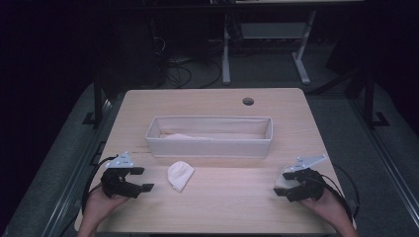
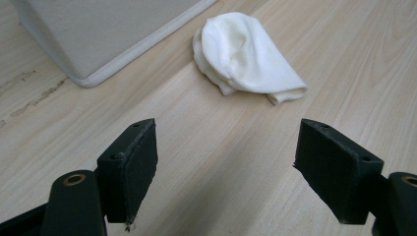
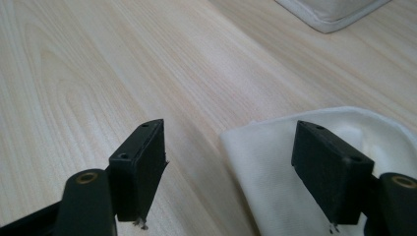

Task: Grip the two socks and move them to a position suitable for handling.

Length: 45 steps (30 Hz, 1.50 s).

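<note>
A small folded white cloth (image 1: 180,175) lies on the wooden table (image 1: 212,103) just in front of a long white fabric bin (image 1: 209,136). My left gripper (image 1: 140,179) rests open to the left of that cloth (image 2: 246,54), a short gap away, nothing between its fingers. A second white cloth (image 3: 305,167) lies under my right gripper (image 1: 283,186) at the table's front right; it shows as a pale patch (image 1: 282,177) beside the jaws. The right gripper (image 3: 228,167) is open, its jaws above the cloth's edge, not closed on it.
Pale cloth (image 1: 197,136) lies inside the bin. The bin's corner (image 2: 88,73) is close ahead of the left gripper. A round cable hole (image 1: 248,101) sits at the table's back. Desk legs and cables stand on the dark floor beyond.
</note>
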Each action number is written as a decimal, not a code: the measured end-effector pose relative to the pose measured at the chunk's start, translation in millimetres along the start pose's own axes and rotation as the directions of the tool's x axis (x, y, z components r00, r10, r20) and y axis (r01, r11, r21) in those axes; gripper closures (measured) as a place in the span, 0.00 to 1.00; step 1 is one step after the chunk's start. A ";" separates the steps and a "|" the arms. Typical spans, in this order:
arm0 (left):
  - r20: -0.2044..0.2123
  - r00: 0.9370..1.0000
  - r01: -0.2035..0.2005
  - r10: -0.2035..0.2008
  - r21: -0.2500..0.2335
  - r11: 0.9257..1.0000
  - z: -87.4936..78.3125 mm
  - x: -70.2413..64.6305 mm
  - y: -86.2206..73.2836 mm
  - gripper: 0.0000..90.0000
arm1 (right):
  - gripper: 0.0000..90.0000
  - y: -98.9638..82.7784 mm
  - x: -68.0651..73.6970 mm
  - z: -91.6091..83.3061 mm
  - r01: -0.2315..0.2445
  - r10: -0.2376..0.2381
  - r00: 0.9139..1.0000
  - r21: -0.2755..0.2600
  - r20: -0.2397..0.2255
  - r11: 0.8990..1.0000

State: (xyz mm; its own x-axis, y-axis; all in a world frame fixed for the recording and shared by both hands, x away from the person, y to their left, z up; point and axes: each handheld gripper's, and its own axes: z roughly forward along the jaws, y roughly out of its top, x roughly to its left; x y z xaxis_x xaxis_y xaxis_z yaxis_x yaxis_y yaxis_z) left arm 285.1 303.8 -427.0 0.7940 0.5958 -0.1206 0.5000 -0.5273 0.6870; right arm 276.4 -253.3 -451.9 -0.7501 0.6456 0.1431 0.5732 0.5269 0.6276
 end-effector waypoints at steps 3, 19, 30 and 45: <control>-0.006 1.000 -0.002 0.002 -0.003 1.000 -3.5 0.8 -0.2 0.27 | 0.32 0.2 -0.5 -0.6 0.000 0.000 1.000 -0.006 -0.010 1.000; -0.023 0.999 -0.032 0.034 0.046 0.998 -20.8 -3.2 19.3 0.28 | 0.30 4.6 5.1 2.2 0.043 -0.042 0.999 0.019 -0.027 0.999; 0.000 0.995 -0.098 0.098 0.077 0.992 -16.7 -11.9 51.5 0.30 | 0.29 5.6 11.9 3.7 0.072 -0.072 0.997 0.042 -0.015 0.996; 0.056 0.987 -0.157 0.150 0.158 0.975 16.9 -19.9 76.1 0.36 | 0.29 8.2 18.1 -1.6 0.091 -0.091 0.996 0.022 -0.012 0.996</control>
State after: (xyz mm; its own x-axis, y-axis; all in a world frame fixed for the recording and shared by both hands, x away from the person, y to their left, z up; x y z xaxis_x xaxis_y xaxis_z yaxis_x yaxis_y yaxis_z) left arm 313.2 241.6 -384.4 0.8782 0.4751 -0.0557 0.4171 -0.7035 0.5754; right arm 266.9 -238.2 -442.9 -0.8030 0.5884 0.0946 0.5094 0.5955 0.6212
